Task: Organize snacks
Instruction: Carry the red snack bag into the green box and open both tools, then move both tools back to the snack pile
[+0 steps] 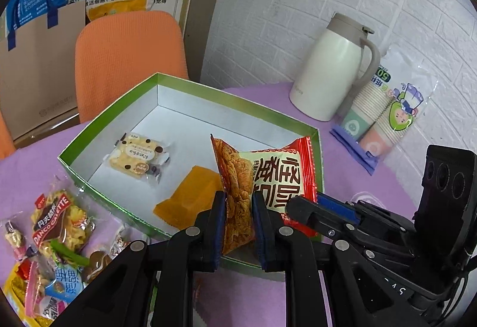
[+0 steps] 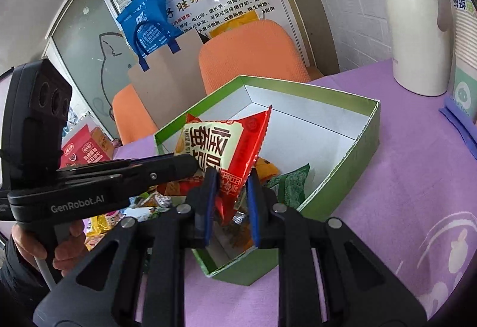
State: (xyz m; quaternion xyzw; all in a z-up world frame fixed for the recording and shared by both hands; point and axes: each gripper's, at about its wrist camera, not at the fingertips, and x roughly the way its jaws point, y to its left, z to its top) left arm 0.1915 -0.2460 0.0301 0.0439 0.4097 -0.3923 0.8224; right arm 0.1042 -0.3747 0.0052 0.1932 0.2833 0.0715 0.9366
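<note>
left gripper (image 1: 238,205): your blue pads are clamped on the lower part of the red snack bag (image 1: 262,178), holding it above the near side of the green box (image 1: 190,82).
right gripper (image 2: 229,187): also pinching that red snack bag (image 2: 229,142), at its bottom red edge; both your tools hold the one bag.
green box (image 2: 342,178): open, on the purple tablecloth (image 2: 402,178).
inside box: a cookie packet (image 1: 137,157) towards the far left wall, an orange packet (image 1: 187,199) near the front wall, a green packet (image 2: 293,184) below the bag.
loose snacks (image 1: 56,231): piled left of the box, outside it.
white jug (image 1: 331,68): beyond the box's right corner, paper cups (image 1: 384,115) beside it.
your hand (image 2: 53,243): wrapped on the left tool's handle; looks gloveless, but the view is blurry.
</note>
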